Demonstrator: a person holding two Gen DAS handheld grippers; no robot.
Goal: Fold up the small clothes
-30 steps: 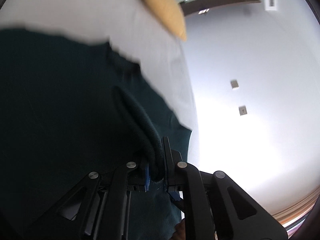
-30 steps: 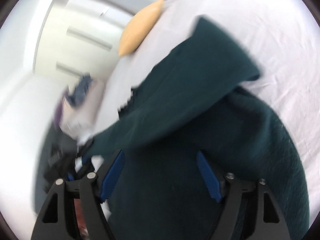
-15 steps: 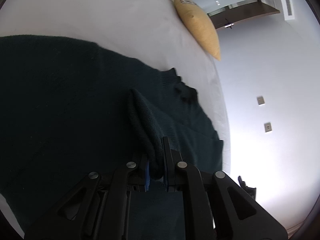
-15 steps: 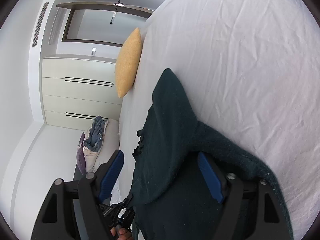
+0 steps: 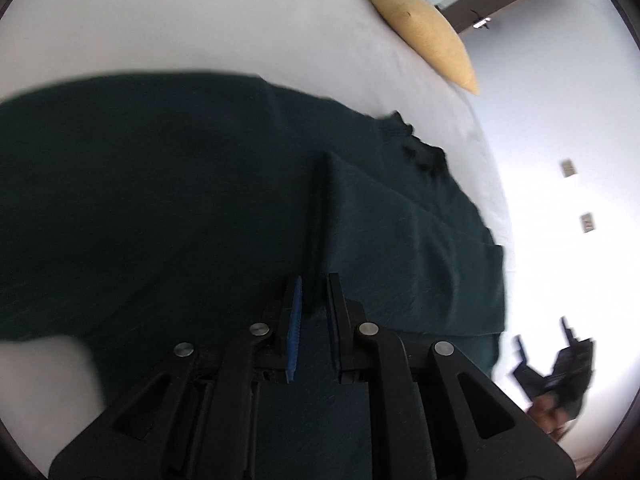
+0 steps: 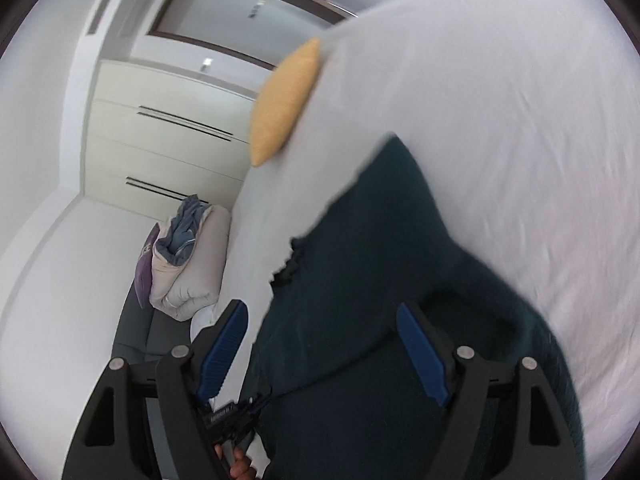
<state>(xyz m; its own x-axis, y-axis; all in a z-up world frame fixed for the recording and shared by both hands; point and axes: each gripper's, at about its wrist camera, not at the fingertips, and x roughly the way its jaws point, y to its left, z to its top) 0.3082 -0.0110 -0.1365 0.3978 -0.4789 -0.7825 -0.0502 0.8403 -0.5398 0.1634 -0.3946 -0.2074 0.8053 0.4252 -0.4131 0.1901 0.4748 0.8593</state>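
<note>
Across the white bed sheet [image 5: 200, 20] your dark green sweater [image 5: 180, 200] lies spread, one fold ridged up the middle. Your left gripper [image 5: 314, 300] has just been easing apart, its jaws a narrow slot with that ridge between them, pads seemingly clear of it. Your right gripper [image 6: 320, 344] hangs released and empty above the sweater. Far off, a yellow cushion [image 6: 286, 100] sits at the bed's edge; left of it stand cream drawers [image 6: 160, 148] and piled bedding [image 6: 188, 256].
</note>
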